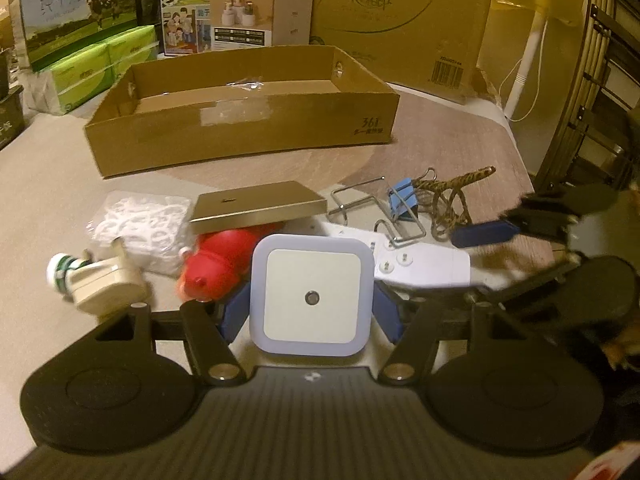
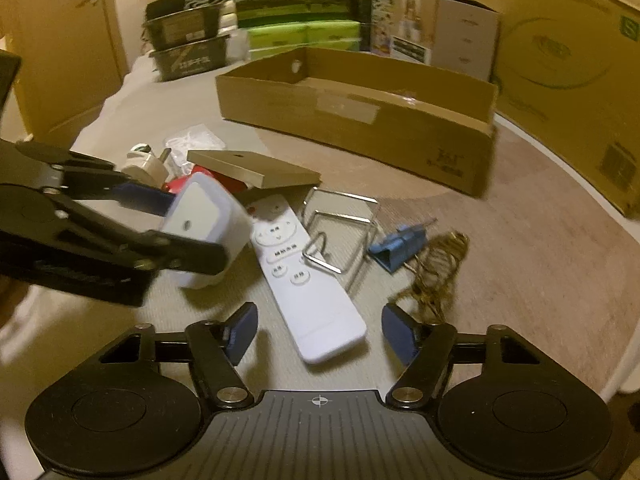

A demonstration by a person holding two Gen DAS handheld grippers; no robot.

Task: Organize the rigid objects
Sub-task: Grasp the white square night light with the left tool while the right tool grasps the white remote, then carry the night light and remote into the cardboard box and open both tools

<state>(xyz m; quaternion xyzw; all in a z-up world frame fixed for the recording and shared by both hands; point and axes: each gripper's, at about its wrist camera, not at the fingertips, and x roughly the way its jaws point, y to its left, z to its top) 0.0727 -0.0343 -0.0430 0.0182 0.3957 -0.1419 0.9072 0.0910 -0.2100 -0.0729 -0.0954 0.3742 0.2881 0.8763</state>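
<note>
Surface (image 2: 540,264) holds clutter before a cardboard tray (image 2: 360,120). Left gripper (image 1: 310,312) jaws clamp the night light (image 1: 310,300); right gripper (image 2: 318,334) jaws straddle the remote (image 2: 308,280), not gripping.

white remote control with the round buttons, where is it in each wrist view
Left wrist view: the white remote control lies right of centre, partly behind the square white night light between the left gripper pads.
Right wrist view: the remote runs diagonally through the centre, its near end between the right gripper fingers.
Shared landmark: the shallow brown cardboard tray behind it.
</note>
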